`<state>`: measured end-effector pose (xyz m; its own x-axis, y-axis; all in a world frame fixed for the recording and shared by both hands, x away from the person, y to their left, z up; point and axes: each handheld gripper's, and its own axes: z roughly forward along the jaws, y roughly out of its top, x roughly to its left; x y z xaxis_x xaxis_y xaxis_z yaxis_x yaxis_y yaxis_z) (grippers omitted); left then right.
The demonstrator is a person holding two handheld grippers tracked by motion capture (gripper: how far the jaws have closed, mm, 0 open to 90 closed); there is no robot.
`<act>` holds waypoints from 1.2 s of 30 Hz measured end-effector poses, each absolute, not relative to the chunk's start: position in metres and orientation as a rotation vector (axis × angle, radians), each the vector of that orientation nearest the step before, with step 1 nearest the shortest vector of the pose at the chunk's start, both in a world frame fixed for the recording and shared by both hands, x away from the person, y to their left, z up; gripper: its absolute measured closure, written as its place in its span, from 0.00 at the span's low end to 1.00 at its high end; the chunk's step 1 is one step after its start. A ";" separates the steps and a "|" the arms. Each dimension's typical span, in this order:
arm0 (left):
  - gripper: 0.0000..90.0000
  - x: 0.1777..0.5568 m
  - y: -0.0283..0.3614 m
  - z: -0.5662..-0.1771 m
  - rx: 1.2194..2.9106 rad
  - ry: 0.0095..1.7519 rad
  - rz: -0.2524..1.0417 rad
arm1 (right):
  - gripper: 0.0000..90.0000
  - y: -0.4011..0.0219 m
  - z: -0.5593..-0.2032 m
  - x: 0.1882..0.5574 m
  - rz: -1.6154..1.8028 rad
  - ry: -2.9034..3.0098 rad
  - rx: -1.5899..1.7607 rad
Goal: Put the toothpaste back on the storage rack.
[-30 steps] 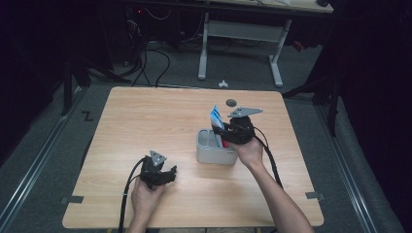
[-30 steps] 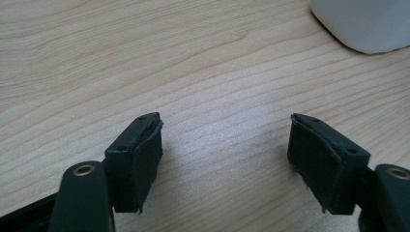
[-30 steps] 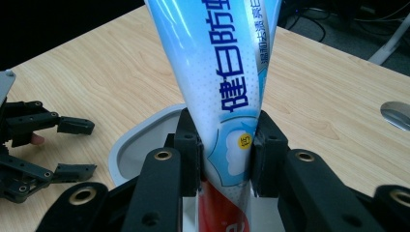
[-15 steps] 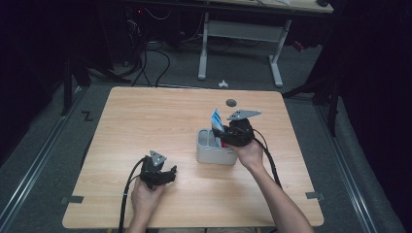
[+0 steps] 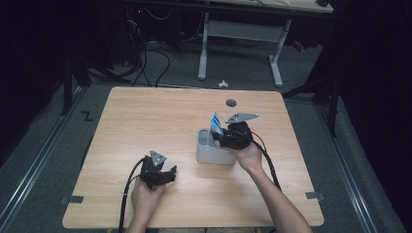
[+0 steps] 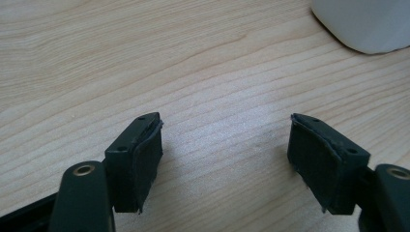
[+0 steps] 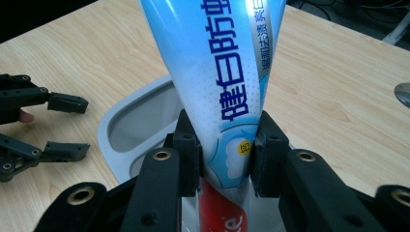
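Here the right gripper [image 7: 225, 159] has its jaws clenched on the toothpaste tube [image 7: 217, 82], upright between them.

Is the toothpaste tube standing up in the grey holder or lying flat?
Standing up: the toothpaste tube rises from the grey holder, its flat end showing above the rim, with the right gripper clamped on it.

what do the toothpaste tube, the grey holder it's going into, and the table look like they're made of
Toothpaste tube: glossy printed plastic laminate, by the sheen and the flattened end.
Grey holder: probably moulded plastic, going by its smooth matte walls and rounded corners, though ceramic is possible.
Table: pale wood grain, likely a laminate or veneer top with a flat, low-sheen finish.
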<state>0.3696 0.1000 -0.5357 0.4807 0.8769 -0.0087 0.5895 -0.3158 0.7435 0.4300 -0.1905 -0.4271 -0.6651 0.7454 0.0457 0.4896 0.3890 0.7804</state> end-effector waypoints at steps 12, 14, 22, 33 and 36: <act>0.32 0.370 0.100 -0.536 2.032 1.208 0.528 | 0.76 -0.191 -0.430 0.429 1.170 2.337 1.086; 0.32 0.370 0.100 -0.536 2.032 1.208 0.528 | 0.75 -0.191 -0.430 0.430 1.170 2.335 1.081; 0.32 0.370 0.100 -0.536 2.031 1.209 0.528 | 0.72 -0.188 -0.431 0.429 1.181 2.326 1.088; 0.32 0.370 0.100 -0.536 2.031 1.210 0.528 | 0.58 -0.199 -0.421 0.420 1.213 2.285 1.075; 0.32 0.370 0.100 -0.536 2.032 1.210 0.528 | 0.57 -0.206 -0.415 0.417 1.233 2.258 1.071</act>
